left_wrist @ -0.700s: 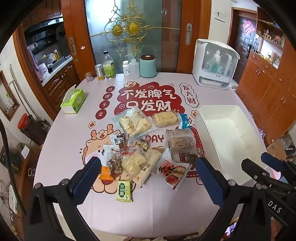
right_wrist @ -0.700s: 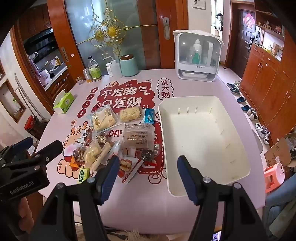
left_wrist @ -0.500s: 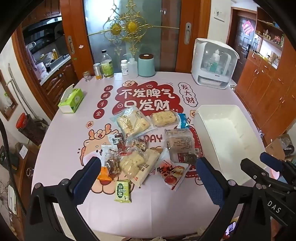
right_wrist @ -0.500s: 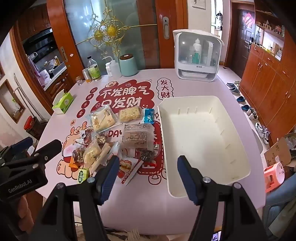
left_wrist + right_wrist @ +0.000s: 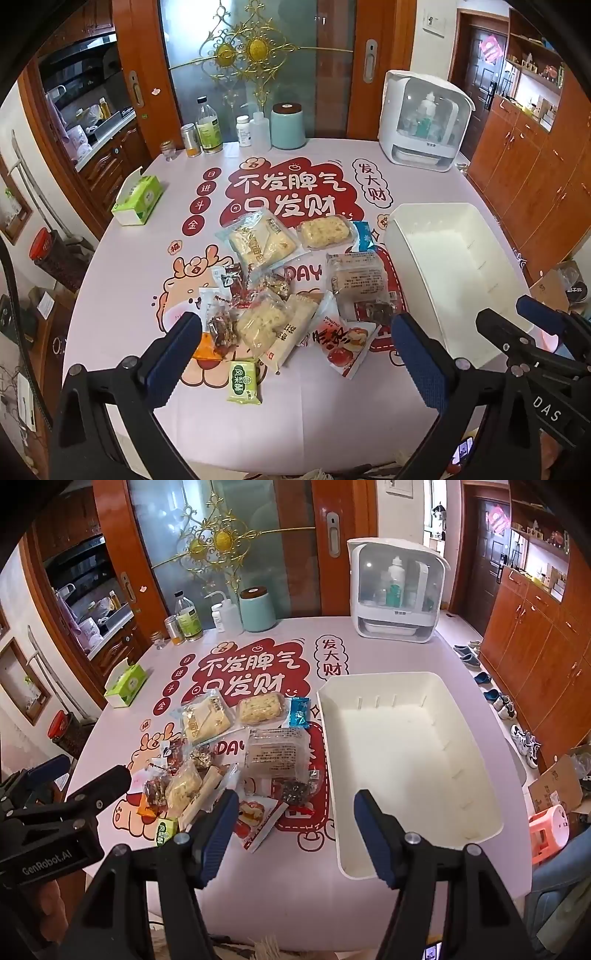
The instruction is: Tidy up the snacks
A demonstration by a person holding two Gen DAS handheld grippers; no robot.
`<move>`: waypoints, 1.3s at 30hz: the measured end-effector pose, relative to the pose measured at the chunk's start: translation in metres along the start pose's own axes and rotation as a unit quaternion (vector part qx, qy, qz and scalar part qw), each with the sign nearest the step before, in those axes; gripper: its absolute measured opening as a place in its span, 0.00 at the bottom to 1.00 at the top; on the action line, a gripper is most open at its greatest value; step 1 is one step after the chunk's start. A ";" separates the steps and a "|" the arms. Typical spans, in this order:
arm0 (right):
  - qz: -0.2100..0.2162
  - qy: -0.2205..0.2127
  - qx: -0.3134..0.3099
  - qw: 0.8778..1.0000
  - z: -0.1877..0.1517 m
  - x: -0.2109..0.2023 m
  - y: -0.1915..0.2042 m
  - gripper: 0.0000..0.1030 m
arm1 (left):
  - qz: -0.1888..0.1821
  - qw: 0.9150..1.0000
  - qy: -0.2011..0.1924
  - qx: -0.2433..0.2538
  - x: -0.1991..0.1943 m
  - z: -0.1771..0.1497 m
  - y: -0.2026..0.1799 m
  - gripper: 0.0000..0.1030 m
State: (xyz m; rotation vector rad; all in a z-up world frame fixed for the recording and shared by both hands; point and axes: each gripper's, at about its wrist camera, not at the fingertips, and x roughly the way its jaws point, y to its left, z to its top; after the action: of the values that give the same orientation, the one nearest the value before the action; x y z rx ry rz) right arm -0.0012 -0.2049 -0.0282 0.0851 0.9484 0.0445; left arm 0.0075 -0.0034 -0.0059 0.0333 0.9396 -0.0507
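Observation:
A pile of packaged snacks (image 5: pixel 280 291) lies in the middle of the pink table, also in the right wrist view (image 5: pixel 236 753). It includes a small green packet (image 5: pixel 243 382), a red apple packet (image 5: pixel 345 341) and a blue packet (image 5: pixel 364 240). An empty white bin (image 5: pixel 461 266) stands to their right; it also shows in the right wrist view (image 5: pixel 402 760). My left gripper (image 5: pixel 295 362) is open and empty above the table's near edge, over the snacks. My right gripper (image 5: pixel 291 834) is open and empty between snacks and bin.
At the table's far edge stand bottles (image 5: pixel 208 127), a teal canister (image 5: pixel 288 125) and a white appliance (image 5: pixel 424 118). A green tissue box (image 5: pixel 138 199) sits at the left. Wooden cabinets (image 5: pixel 535 155) line the right wall; an orange stool (image 5: pixel 548 830) stands beside the table.
Both grippers have drawn back a little from the table and stay open. The snacks and the bin have not moved.

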 end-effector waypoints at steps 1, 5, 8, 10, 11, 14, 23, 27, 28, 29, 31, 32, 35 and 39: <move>0.000 0.000 -0.001 1.000 0.000 0.001 0.000 0.64 | -0.001 1.000 0.001 0.000 0.001 0.000 -0.001 0.99; 0.000 0.000 -0.005 1.000 -0.002 0.002 0.003 0.64 | 0.000 1.000 0.005 0.001 0.005 -0.004 0.000 0.99; 0.001 0.002 -0.006 1.000 -0.001 0.001 0.004 0.64 | -0.001 1.000 0.010 0.001 0.009 -0.005 0.002 0.99; 0.001 0.003 -0.006 1.000 -0.001 0.002 0.004 0.64 | -0.001 1.000 0.011 0.000 0.009 -0.005 0.003 0.99; 0.001 0.003 -0.005 1.000 -0.002 0.002 0.004 0.64 | -0.001 1.000 0.012 0.000 0.009 -0.004 0.003 0.99; 0.000 0.003 -0.006 1.000 -0.002 0.002 0.004 0.64 | -0.002 1.000 0.013 0.001 0.010 -0.006 0.004 0.99; 0.000 0.004 -0.006 1.000 -0.002 0.002 0.006 0.64 | 0.000 1.000 0.015 0.000 0.012 -0.011 0.006 0.99; 0.002 0.002 -0.007 1.000 -0.004 0.002 0.008 0.64 | 0.001 1.000 0.015 0.000 0.011 -0.012 0.007 0.99; 0.003 0.002 -0.007 1.000 -0.005 0.002 0.009 0.64 | 0.001 1.000 0.015 0.000 0.011 -0.013 0.008 0.99; 0.003 0.003 -0.007 1.000 -0.005 0.002 0.009 0.64 | 0.001 1.000 0.015 0.000 0.011 -0.011 0.007 0.99; 0.004 0.002 -0.008 1.000 -0.006 0.001 0.011 0.64 | 0.002 1.000 0.016 0.000 0.012 -0.013 0.008 0.99; 0.005 0.001 -0.009 1.000 -0.006 0.001 0.012 0.64 | 0.002 1.000 0.016 0.000 0.011 -0.013 0.009 0.99; 0.008 -0.001 -0.012 1.000 -0.006 0.000 0.014 0.64 | 0.002 1.000 0.016 0.000 0.011 -0.013 0.010 0.99; 0.012 -0.005 -0.018 1.000 -0.005 -0.003 0.017 0.64 | 0.005 1.000 0.015 -0.002 0.006 -0.015 0.017 0.99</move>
State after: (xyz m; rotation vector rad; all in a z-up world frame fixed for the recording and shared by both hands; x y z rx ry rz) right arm -0.0074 -0.1883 -0.0269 0.0630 0.9362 0.0827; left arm 0.0002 0.0146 -0.0190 0.0346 0.9695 -0.0388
